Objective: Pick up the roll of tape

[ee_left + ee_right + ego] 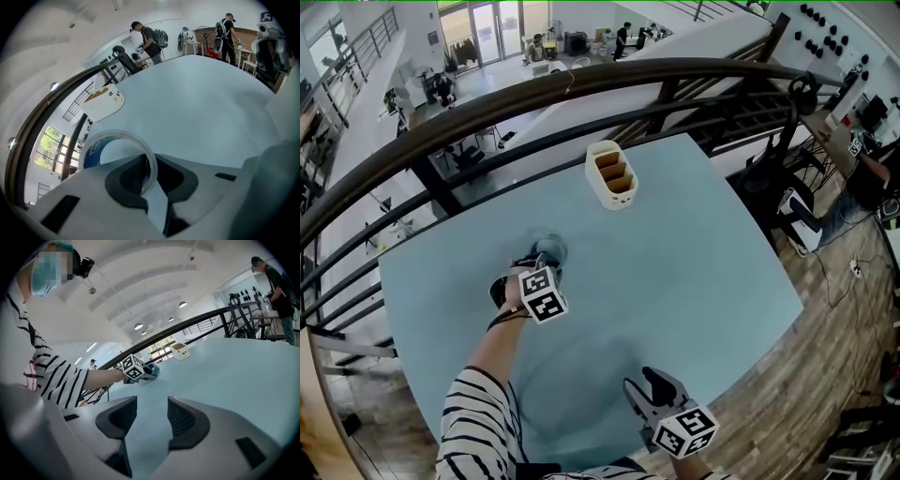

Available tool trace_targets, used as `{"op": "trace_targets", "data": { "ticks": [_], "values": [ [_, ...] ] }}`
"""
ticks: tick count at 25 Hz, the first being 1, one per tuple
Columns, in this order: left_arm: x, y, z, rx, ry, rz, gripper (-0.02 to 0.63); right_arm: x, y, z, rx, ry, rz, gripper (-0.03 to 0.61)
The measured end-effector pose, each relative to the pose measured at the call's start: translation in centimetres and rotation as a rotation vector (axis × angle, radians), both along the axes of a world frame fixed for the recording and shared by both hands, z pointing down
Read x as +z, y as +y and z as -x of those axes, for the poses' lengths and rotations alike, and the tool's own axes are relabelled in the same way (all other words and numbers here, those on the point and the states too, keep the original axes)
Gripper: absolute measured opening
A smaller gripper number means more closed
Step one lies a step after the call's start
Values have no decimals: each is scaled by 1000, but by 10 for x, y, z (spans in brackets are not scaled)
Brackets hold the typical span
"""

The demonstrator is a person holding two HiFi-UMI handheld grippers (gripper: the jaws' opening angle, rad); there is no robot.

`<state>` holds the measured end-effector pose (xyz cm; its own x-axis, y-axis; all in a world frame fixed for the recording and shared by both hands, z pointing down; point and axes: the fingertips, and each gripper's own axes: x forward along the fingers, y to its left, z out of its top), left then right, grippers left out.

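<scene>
although the pale blue tabletop (703, 253) carries a white compartment holder (611, 174) near its far edge, the work sits toward the left edge, well apart from it. the right gripper (152, 416) hangs over the near edge, jaws wide with nothing between them, seemingly just kept out of the way. the left gripper (151, 177) points steeply down, jaws drawn narrow, one inside the ring and one outside. they pinch the roll of tape (96, 149) by its thin wall, likely the only hold a flat-lying ring offers.

Light-blue table (694, 262) carries white holder (611, 175); tape roll (93, 151).
</scene>
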<state>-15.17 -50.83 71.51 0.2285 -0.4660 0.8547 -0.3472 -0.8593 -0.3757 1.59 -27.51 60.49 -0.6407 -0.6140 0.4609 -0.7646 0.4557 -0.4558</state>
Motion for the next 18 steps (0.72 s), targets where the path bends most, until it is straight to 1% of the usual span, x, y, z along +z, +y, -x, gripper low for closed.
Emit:
{"op": "trace_targets", "data": {
  "ticks": [4, 7, 10, 13, 18],
  "values": [
    [-1, 6, 1, -12, -30, -25, 62, -9, 8, -5, 7, -5, -12, 209],
    [-5, 16, -7, -15, -16, -35, 60, -11, 16, -11, 4, 3, -13, 209],
    [-9, 31, -11, -16, 1, -63, 60, -12, 24, -18, -2, 12, -18, 209],
    [-20, 44, -18, -33, 37, -84, 60, -18, 29, -27, 4, 19, -39, 209],
    [-51, 79, -29, -64, 116, -127, 60, -25, 45, -39, 18, 8, -65, 209]
  ]
}}
